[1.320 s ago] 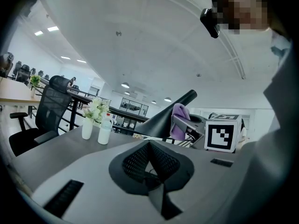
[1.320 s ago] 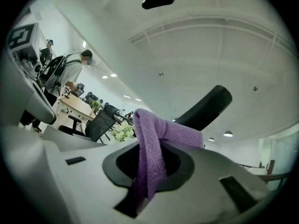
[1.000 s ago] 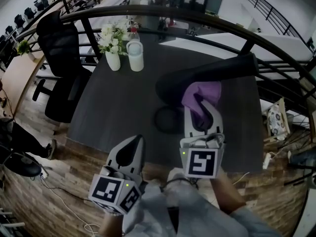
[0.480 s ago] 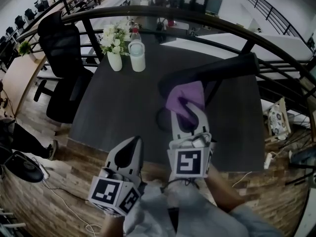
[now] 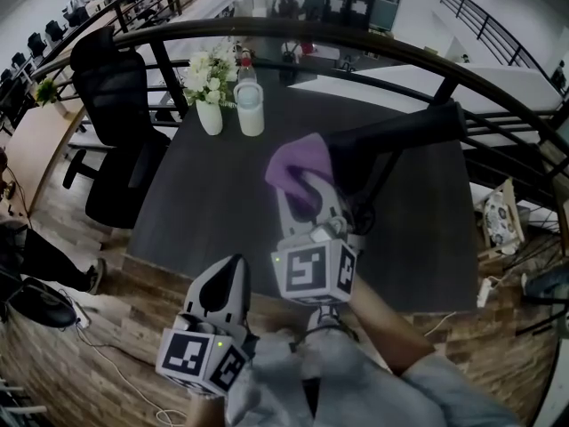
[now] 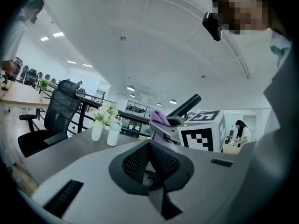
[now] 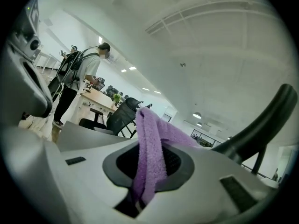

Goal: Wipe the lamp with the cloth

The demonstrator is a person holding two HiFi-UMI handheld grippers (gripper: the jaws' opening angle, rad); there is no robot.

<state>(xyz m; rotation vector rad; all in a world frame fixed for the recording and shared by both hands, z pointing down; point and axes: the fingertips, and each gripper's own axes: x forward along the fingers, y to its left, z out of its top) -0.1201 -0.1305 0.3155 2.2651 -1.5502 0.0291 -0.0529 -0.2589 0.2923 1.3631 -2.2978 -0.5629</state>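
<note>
L gripper (image 5: 233,269), nearest the person, has its jaws pressed together w/ nothing between them; it sits at the near edge of the dark table (image 5: 204,203). R gripper (image 5: 308,205), ahead and to its right, is clamped on the purple cloth (image 5: 299,162), which bunches up past the jaw tips. Just right of those tips is the black lamp (image 5: 396,130), its long head slanting away. Far beyond, left of both jaws: white bottle (image 5: 250,114), vase of flowers (image 5: 209,105), office chair (image 5: 111,78).
</note>
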